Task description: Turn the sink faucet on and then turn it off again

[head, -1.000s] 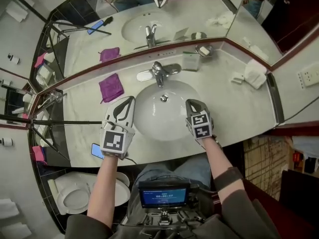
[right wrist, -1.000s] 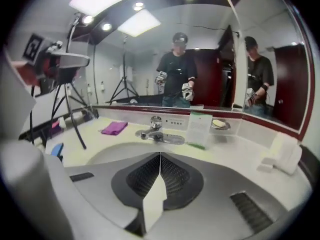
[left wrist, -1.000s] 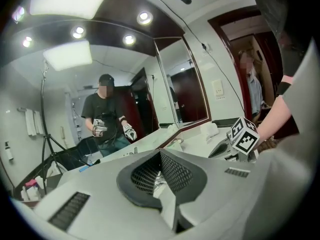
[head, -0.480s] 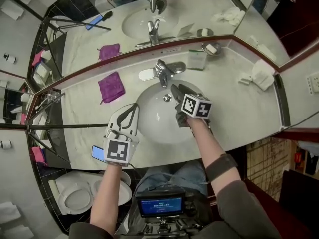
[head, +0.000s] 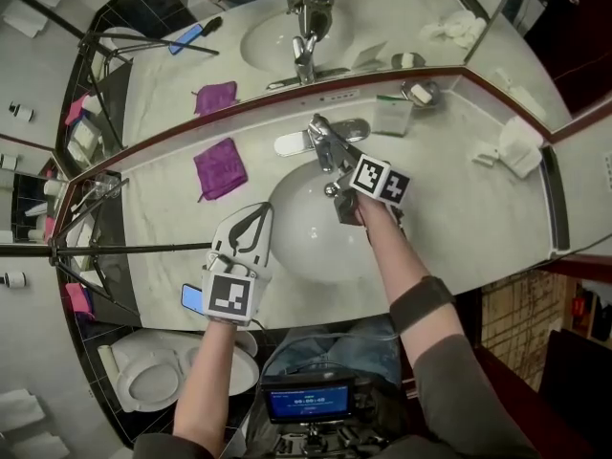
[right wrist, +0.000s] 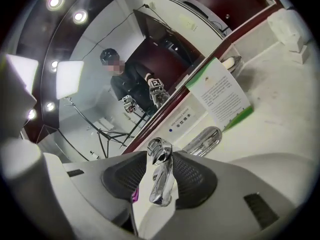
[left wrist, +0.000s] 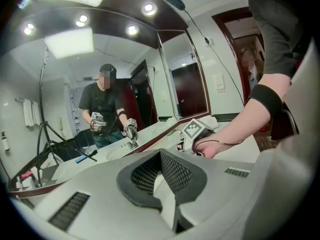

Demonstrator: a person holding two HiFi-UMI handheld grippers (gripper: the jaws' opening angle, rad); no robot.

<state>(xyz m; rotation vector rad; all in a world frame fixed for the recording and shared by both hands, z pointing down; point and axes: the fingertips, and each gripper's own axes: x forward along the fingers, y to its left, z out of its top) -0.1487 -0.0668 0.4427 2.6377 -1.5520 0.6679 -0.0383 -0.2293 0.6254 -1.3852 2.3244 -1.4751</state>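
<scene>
As jaws just opened, right gripper (head: 339, 185) straddling faucet (right wrist: 162, 181)

Faucet (head: 325, 142) behind basin (head: 287, 256); cloth (head: 219, 167) left of it; sign card (head: 393, 116) right, by mirror (head: 382, 27); phone (head: 191, 297) at counter (head: 459, 208) front.

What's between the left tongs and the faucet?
Only bare sink basin, per the head view. The left tongs, shut and empty, sit at its near-left rim; the faucet at its far rim.

Chrome single-lever faucet (head: 321, 137): upright at far rim of white oval sink (head: 306, 247), mid worktop (head: 459, 208). Spout leans near, over the basin. Flow can't be made out.
</scene>
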